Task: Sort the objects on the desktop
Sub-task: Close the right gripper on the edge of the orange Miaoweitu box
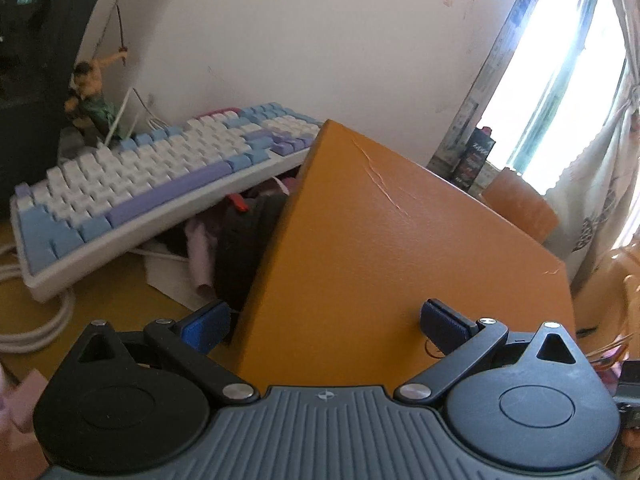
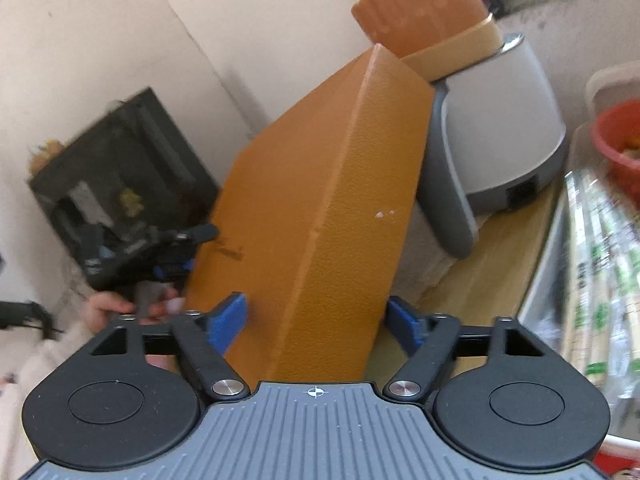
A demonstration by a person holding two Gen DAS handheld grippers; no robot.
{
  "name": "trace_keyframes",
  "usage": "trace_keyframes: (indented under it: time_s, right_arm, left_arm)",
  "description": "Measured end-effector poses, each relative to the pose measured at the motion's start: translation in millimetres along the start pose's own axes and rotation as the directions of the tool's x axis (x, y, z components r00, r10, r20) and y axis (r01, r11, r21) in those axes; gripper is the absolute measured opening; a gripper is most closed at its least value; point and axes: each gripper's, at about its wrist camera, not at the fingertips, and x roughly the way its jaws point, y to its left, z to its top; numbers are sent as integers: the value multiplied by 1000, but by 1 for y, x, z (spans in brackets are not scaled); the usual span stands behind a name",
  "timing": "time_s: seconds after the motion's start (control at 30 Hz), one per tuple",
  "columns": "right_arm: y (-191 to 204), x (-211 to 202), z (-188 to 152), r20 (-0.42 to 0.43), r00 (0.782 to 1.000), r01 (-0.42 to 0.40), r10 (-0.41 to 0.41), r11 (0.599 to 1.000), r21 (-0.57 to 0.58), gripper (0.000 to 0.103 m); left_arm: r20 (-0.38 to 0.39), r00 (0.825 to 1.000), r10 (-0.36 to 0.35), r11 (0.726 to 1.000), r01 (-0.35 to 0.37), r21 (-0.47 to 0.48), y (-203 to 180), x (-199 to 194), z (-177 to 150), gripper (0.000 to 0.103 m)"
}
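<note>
A large orange box (image 1: 360, 240) is raised and tilted between both grippers. In the right wrist view my right gripper (image 2: 318, 320) is shut on the orange box (image 2: 320, 200), with a blue pad pressed on each side of its narrow face. My left gripper (image 1: 326, 324) stands wide: its left pad (image 1: 208, 326) sits against the box's shaded side, and its right pad (image 1: 444, 324) lies over the broad scratched face. It clamps nothing. From the right wrist view the left gripper (image 2: 172, 256), held by a hand (image 2: 108, 308), is at the box's far lower edge.
A white, blue and purple keyboard (image 1: 140, 184) rests tilted on dark and pink clutter (image 1: 240, 232) left of the box. A figurine (image 1: 92, 104) stands behind it. A grey appliance (image 2: 500, 140) with an orange cup (image 2: 420, 12) stands right of the box, beside a red bowl (image 2: 620, 144).
</note>
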Motion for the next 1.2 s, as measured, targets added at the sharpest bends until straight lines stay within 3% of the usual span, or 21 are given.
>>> trace_keyframes:
  time_s: [0.1,0.43,0.9,1.2]
  right_arm:
    - [12,0,-1,19,998,67,-67,997,-35,86]
    - [30,5,-6,40,989,146,-144,988,-56,85]
    - [22,6,7,16,993,118,-118,992,-53,85]
    - [30,-14,9,25,997,70,-68,991,-116,85]
  left_arm:
    - [3,1000,-10,1000,10,8,-2,1,-1,103]
    - [2,999,-38,999,38,-2,4,4,0,103]
    - [24,1000,0,1000,-1,5,-14,-10,-10,103]
    - [85,995,46,999,-47,5,-48,-51,-14,103]
